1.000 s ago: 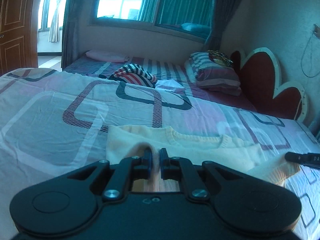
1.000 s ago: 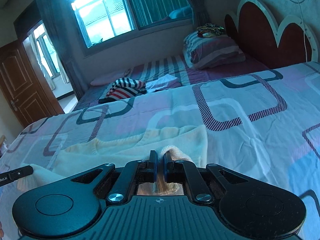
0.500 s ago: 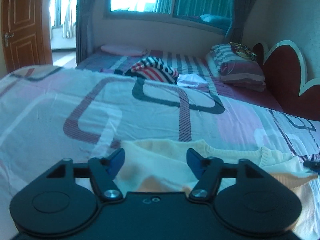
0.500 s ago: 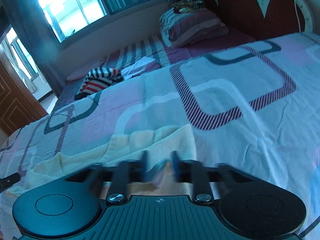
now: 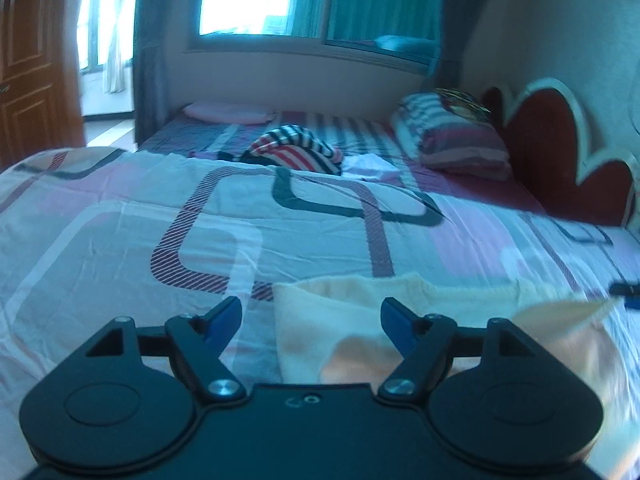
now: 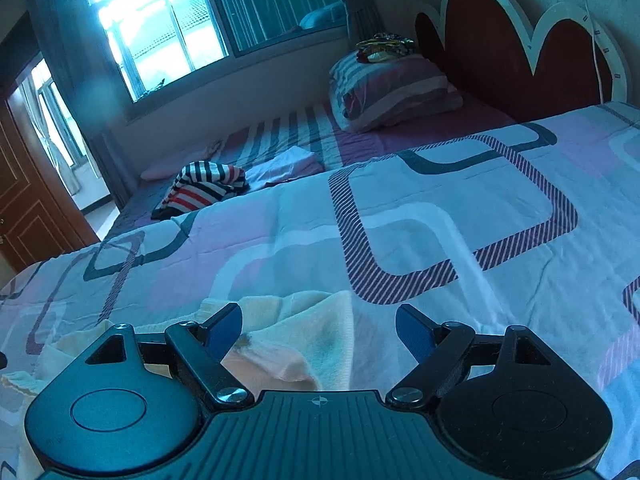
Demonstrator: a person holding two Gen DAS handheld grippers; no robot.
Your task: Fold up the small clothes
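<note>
A small cream knit garment [image 5: 352, 320] lies on the patterned bedsheet [image 5: 280, 240], its lower part folded over. My left gripper [image 5: 311, 320] is open and empty, just above the garment's left part. In the right wrist view the same garment [image 6: 312, 332] lies rumpled under my right gripper [image 6: 319, 332], which is open wide and empty. A tip of the right gripper [image 5: 626, 290] shows at the far right of the left wrist view.
A striped red, white and black garment [image 5: 296, 152] and a white cloth [image 5: 370, 166] lie on the second bed behind. A striped pillow [image 5: 452, 136] rests by the red headboard [image 5: 560, 152]. A wooden door [image 5: 28, 80] stands at the left.
Both grippers were shut on the cream garment a second ago. Both have opened and let it go, and it now lies on the sheet. Both have lifted slightly.
</note>
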